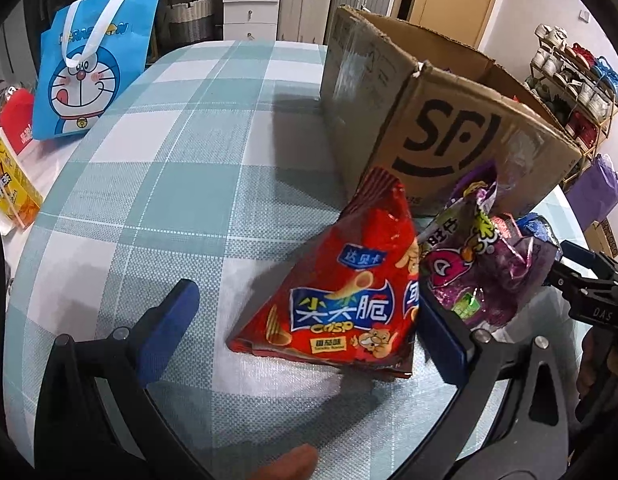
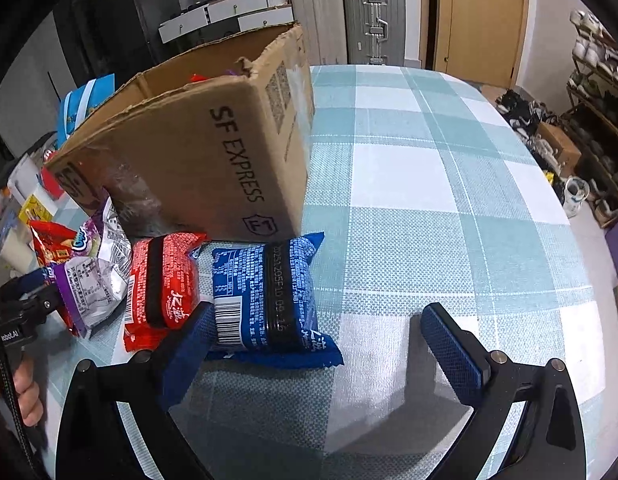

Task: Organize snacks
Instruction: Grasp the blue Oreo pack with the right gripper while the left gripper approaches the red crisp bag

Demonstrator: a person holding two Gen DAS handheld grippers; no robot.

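Step in hand looks like pickup, snacks not boxed yet. Left gripper (image 1: 309,320) is spread wide around the red crisp bag (image 1: 337,288), which stands on the table (image 1: 157,160) just off the near corner of the cardboard box (image 1: 449,136); right finger touching the bag, left finger apart. Right gripper (image 2: 317,344) also spread, its left finger against the blue packet (image 2: 269,300) lying flat by the box's front wall; nothing pinched.

Next move, my guess: close on the crisp bag gently (puffy foil, will slip), lift over the box rim.

Left view shows the purple bag (image 1: 477,268) beside the crisp bag. Only the right view shows the red packet (image 2: 165,284) touching the blue one.
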